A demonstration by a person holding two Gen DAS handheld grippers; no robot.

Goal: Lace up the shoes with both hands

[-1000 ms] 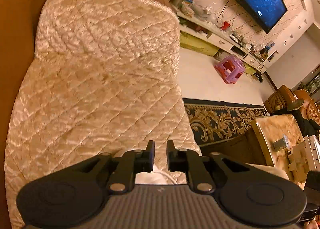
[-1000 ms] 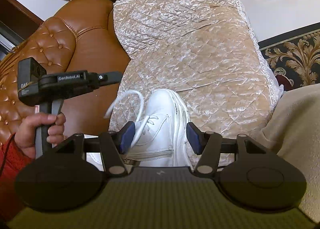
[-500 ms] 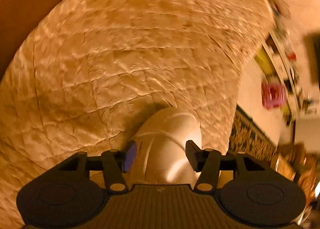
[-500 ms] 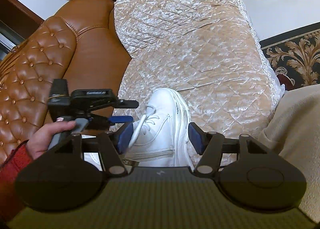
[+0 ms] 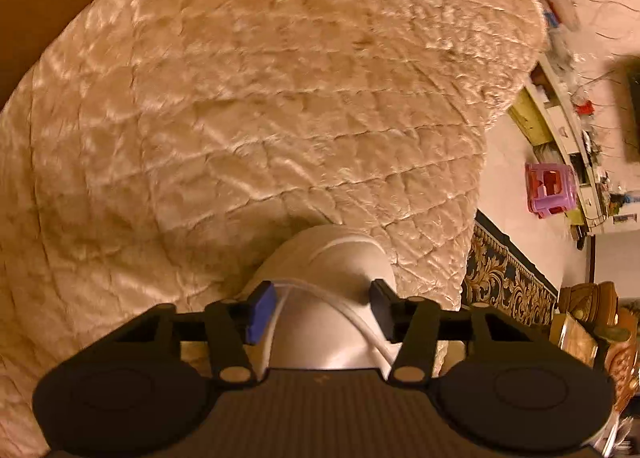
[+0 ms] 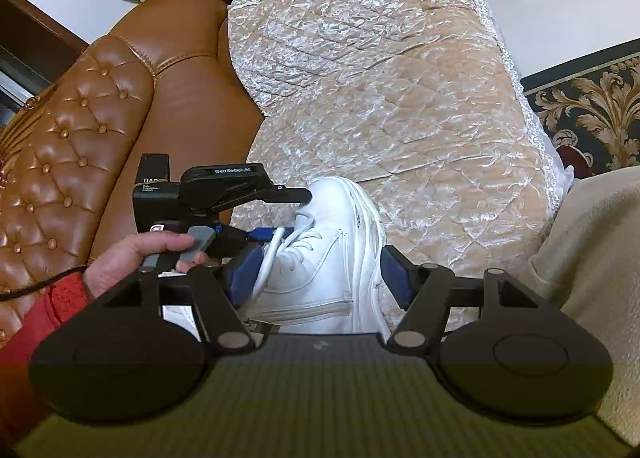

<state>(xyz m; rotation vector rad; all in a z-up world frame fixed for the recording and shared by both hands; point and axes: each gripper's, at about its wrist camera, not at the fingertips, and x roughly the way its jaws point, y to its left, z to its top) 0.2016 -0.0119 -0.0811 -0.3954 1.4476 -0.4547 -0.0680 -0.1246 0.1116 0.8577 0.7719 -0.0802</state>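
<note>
White shoe (image 6: 320, 258) on quilted cover (image 6: 380, 77)

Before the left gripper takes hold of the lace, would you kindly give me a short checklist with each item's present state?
1. Shoe resting on the sofa cover: ok.
2. Lace between the left gripper jaws, which are closing: ok.
3. Left gripper pads pressing the lace: not ok, a gap shows.
4. Right gripper jaws opening, astride the shoe without pinching it: ok.
5. Lace free of the right gripper: cannot tell; it runs close by one pad.
6. Which eyelets are threaded: cannot tell.
</note>
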